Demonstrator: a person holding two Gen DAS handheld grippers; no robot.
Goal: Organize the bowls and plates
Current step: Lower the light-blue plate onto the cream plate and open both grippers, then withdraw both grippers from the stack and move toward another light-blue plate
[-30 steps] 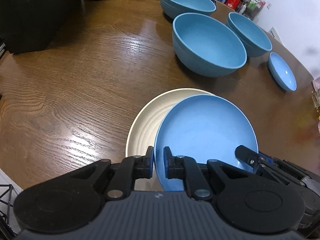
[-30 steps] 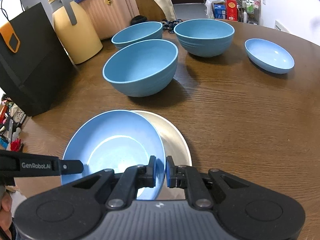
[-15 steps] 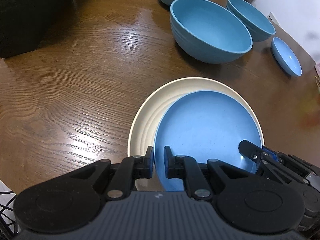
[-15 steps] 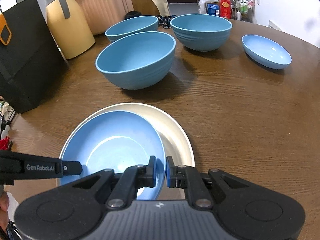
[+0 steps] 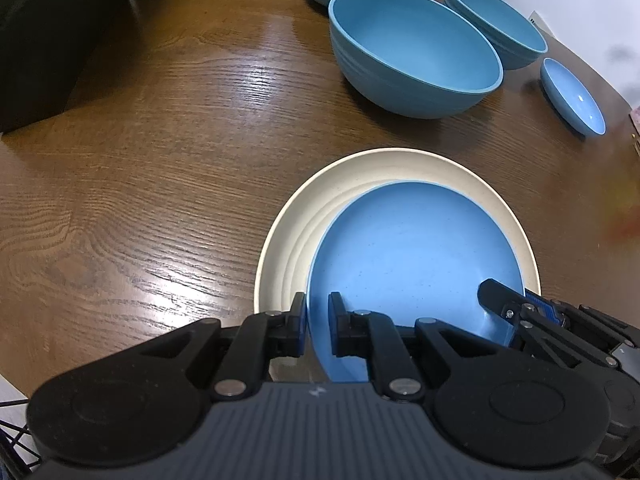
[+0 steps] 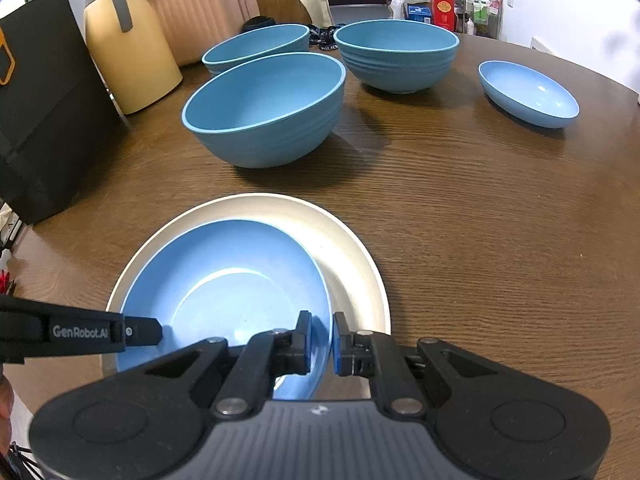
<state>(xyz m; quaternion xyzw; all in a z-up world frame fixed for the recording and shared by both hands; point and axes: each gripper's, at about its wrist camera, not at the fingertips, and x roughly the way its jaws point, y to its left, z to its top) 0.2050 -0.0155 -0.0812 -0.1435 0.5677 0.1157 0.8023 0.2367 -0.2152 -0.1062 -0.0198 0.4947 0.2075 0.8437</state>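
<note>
We see a brown wood-grain worktop (image 6: 480,240) carrying a cream round plate (image 6: 352,256), three deep blue bowls (image 6: 264,120), a shallow blue dish (image 6: 528,92), and a yellow jug (image 6: 128,56).

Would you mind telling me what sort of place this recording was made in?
Probably a lived-in home dining area: a round wooden table, a yellow thermos jug, a pink suitcase and a cluttered shelf of packages behind.

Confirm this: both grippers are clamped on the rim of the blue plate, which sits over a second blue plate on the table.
Not quite. Both the left gripper and right gripper clamp the blue plate, but the plate beneath it is cream, not blue. Both wrist views show this.
</note>
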